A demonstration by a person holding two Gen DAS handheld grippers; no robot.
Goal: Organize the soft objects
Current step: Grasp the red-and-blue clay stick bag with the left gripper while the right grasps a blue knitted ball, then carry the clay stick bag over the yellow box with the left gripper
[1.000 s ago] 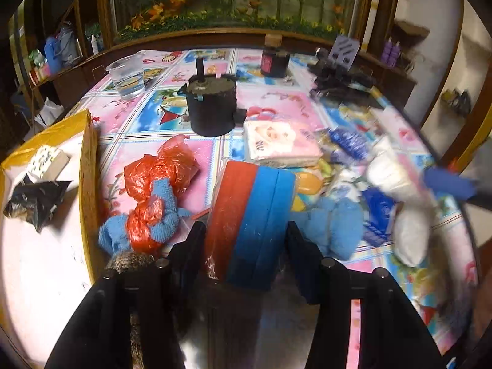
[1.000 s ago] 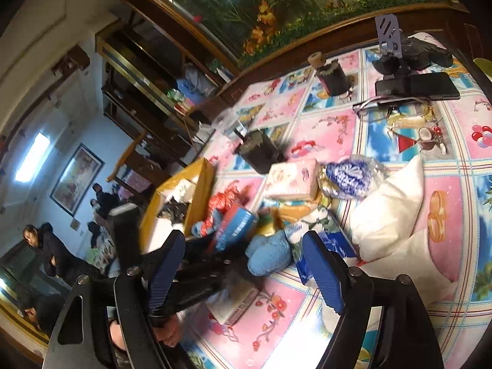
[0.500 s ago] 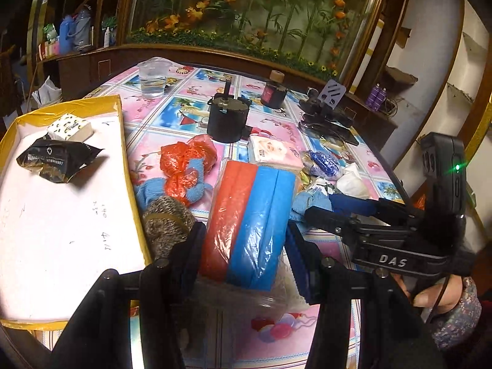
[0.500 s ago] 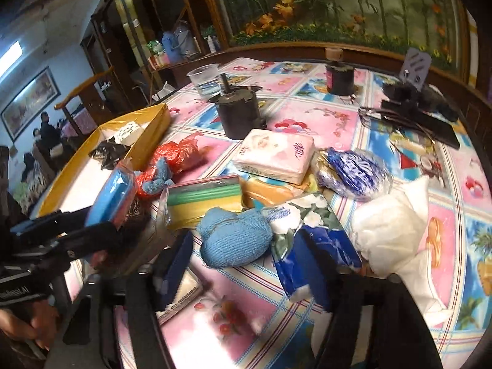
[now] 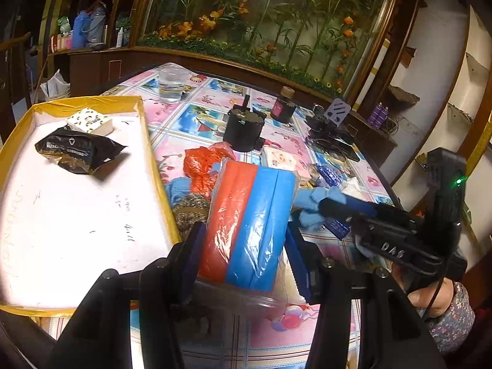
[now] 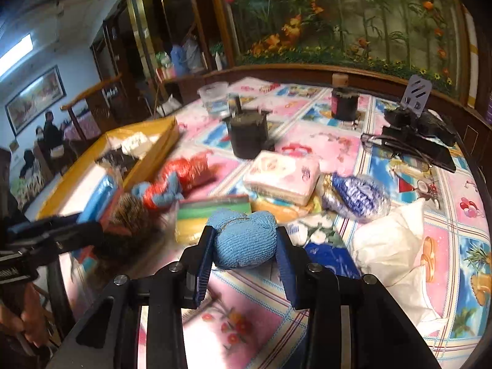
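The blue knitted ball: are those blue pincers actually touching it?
Touching. In the right wrist view the closing right gripper has both pads against the blue knitted ball.

- Big glass panel [image 5: 270, 15] behind the table, painted with bamboo and orange flowers, dark wood frame
- Table [image 6: 323, 141] has a loud cartoon-print cloth — pink and blue squares
- White wall on the right with little corner shelves [image 5: 467, 64]
- Far left: ceiling strip light [image 6: 15, 52], framed landscape picture [image 6: 35, 98] — people sitting under it
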